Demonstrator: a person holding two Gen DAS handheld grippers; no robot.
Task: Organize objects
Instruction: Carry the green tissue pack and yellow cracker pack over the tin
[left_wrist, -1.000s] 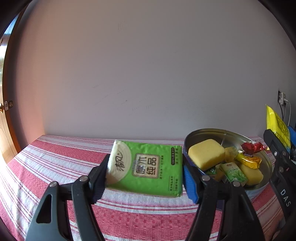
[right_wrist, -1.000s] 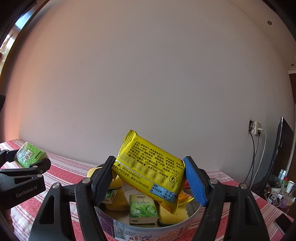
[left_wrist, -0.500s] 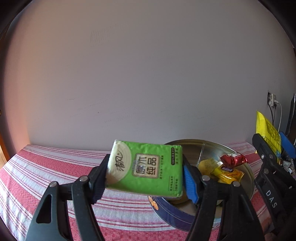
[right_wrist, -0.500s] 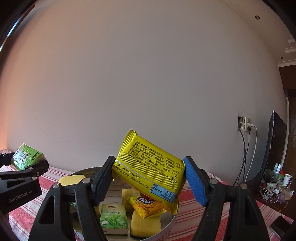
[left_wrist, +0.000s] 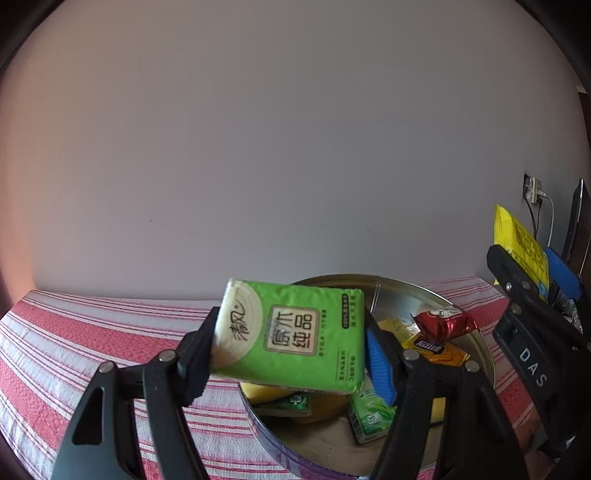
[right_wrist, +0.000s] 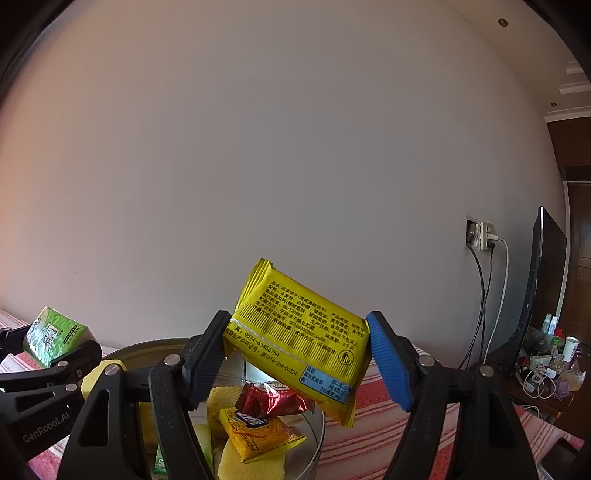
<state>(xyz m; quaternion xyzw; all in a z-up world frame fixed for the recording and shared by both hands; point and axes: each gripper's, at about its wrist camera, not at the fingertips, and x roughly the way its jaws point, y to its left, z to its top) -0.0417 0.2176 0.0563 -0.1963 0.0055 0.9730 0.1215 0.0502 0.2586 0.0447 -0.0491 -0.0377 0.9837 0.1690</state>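
A green plastic tissue pack (left_wrist: 291, 338) is clamped in the left gripper (left_wrist: 290, 354) above the near-left rim of the round metal tin (left_wrist: 480, 343). A yellow snack packet (right_wrist: 299, 339) is gripped by the right gripper (right_wrist: 297, 363) over the tin's right edge, open striped tablecloth (left_wrist: 92, 332) lying left.

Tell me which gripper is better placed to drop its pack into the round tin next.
Left, probably. The left gripper holds the green tissue pack in front of the tin's open bowl, pointing down. The right gripper holds the yellow snack pack level, toward the tin's right rim.
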